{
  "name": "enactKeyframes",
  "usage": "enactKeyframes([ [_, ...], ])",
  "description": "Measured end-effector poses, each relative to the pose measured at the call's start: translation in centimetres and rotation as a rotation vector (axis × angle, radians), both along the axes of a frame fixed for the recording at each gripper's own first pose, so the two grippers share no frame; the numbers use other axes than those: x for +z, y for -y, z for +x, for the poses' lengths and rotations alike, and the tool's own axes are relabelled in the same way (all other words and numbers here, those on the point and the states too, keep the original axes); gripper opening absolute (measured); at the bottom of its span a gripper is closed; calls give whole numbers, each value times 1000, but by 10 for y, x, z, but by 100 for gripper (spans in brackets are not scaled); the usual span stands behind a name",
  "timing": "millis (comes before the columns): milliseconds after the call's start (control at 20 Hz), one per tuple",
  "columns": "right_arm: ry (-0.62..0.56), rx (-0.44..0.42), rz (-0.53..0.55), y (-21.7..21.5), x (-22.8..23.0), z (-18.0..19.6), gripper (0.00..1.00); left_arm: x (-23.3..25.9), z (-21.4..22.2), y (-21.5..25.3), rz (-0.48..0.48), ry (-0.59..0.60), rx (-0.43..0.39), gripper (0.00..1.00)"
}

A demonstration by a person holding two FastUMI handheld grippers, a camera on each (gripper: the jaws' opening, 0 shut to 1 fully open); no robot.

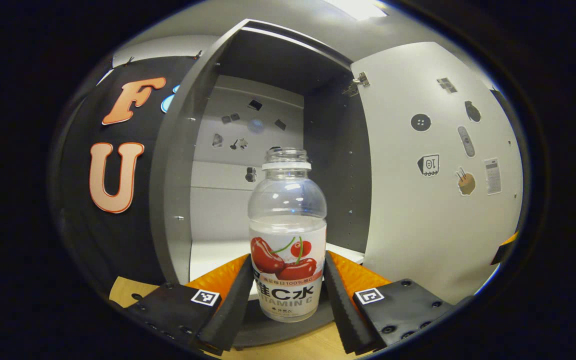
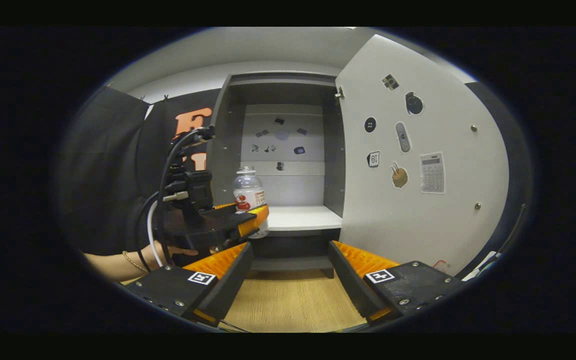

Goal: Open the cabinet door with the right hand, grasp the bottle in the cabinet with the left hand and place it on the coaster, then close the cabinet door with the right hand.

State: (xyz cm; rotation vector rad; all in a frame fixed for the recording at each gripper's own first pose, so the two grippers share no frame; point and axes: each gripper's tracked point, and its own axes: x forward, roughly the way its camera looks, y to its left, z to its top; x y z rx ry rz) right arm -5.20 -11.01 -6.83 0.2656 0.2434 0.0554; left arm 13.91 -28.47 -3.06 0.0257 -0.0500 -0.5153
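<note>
A clear plastic bottle [image 1: 288,220] with a red cherry label stands upright between the fingers of my left gripper [image 1: 288,257], which is shut on its labelled lower half. It is at the front edge of the open cabinet's white shelf [image 1: 213,255]. In the right gripper view the same bottle [image 2: 247,192] sits in the left gripper [image 2: 255,215], held by a hand, at the left front of the cabinet [image 2: 288,150]. The grey cabinet door [image 2: 418,165] stands swung open to the right. My right gripper [image 2: 290,260] is open over the wooden tabletop with nothing between its fingers.
The cabinet's back wall [image 1: 248,130] and the door's inner face [image 1: 433,200] carry small stickers. A dark cabinet side wall [image 1: 173,190] rises left of the bottle. Wooden tabletop [image 2: 293,300] stretches in front of the cabinet. Cables [image 2: 168,165] trail from the left gripper.
</note>
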Motion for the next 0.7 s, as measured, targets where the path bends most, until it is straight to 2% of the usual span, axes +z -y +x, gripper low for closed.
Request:
enactKeyframes([
  [50, 8, 11, 8, -1, 1, -3, 97, 0, -10, -7, 1, 8, 10, 83],
  [100, 14, 18, 16, -1, 1, -4, 93, -2, -19, -16, 5, 18, 21, 83],
  [350, 47, 23, 22, -4, 4, -6, 93, -31, -63, -53, 51, 16, 39, 83],
  [450, 52, 15, 10, -10, 5, -5, 89, -49, -76, -65, 59, 1, 27, 83],
  [500, 55, 10, 4, -12, 7, -4, 93, -59, -82, -70, 52, -8, 17, 83],
  [700, 51, 7, 9, -33, 7, 1, 93, -106, -92, -103, 49, -56, 50, 83],
])
